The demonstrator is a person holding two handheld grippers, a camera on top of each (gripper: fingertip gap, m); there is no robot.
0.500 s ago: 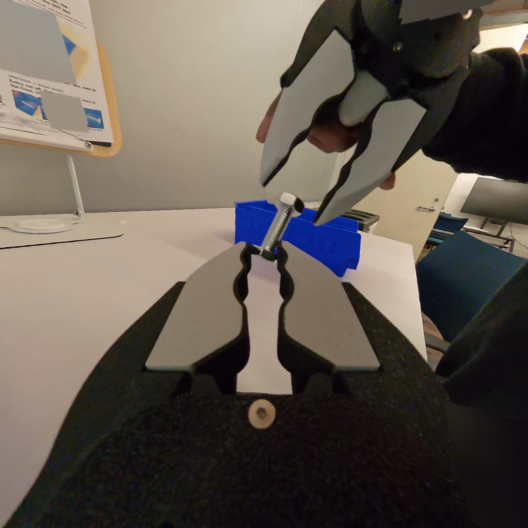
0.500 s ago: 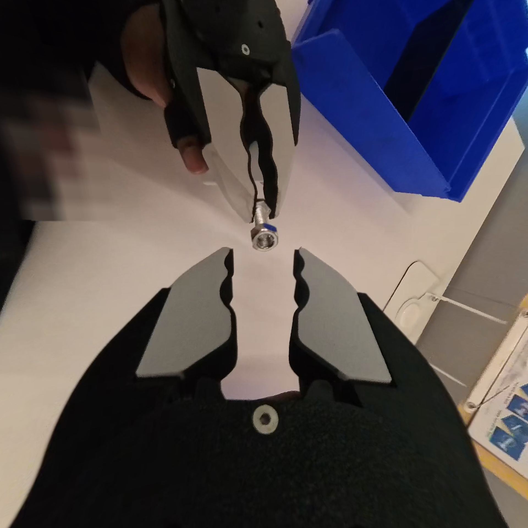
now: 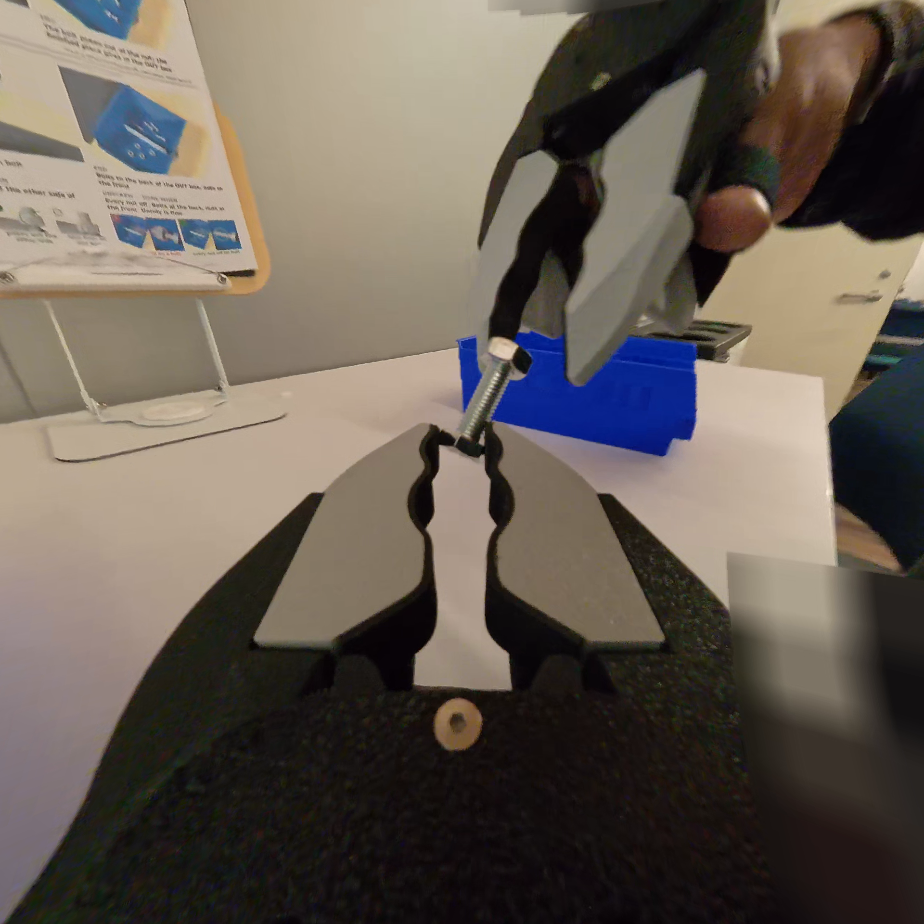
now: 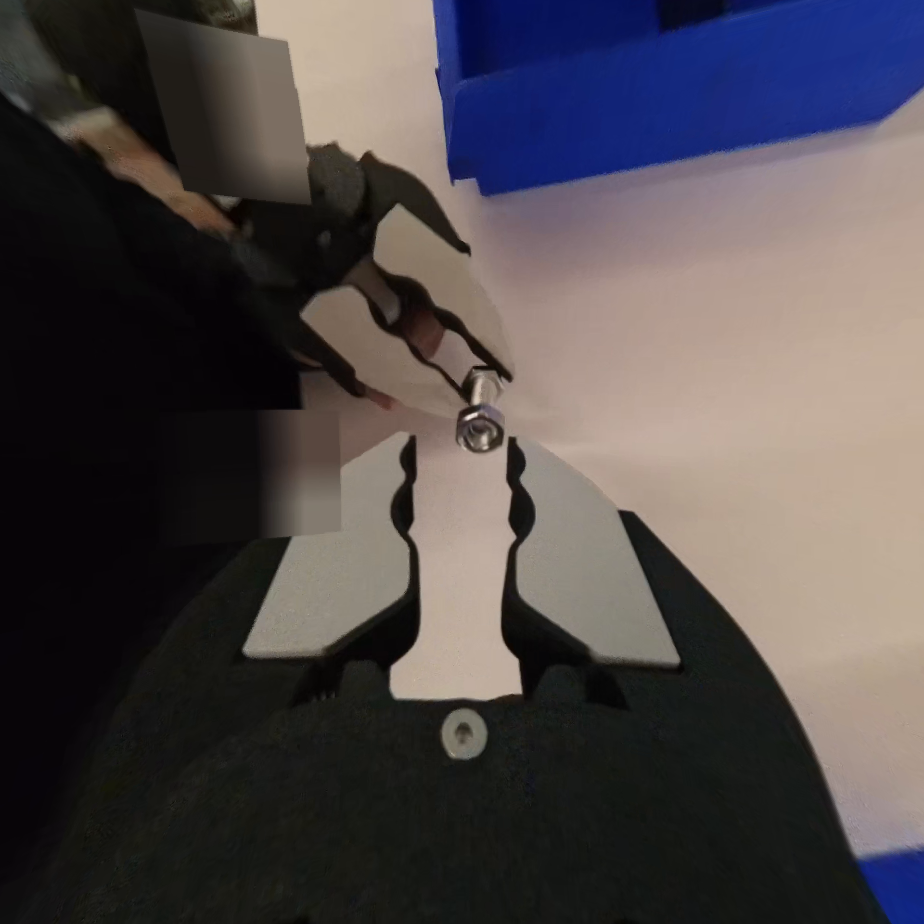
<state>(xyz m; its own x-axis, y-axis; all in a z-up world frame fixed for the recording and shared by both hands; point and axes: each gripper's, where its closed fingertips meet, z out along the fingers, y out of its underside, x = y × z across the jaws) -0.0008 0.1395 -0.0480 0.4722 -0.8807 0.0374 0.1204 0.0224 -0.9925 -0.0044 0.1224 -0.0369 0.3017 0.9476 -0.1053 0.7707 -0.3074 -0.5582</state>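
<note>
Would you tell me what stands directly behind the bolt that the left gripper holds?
Behind the bolt held by the left gripper stands a blue bin on the white table. Its inside is hidden by its wall.

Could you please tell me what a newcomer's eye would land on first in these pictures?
Probably the shiny silver threaded steel bolt, clamped at its lower end by the left hand-held gripper above the white table. The open right hand-held gripper hovers at its upper end, and a bright blue plastic bin sits just behind.

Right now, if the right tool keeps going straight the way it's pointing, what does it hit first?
Most likely the nut on the bolt held by the left tool; it sits just ahead of the right tool's open tips, though depth is uncertain.
</note>
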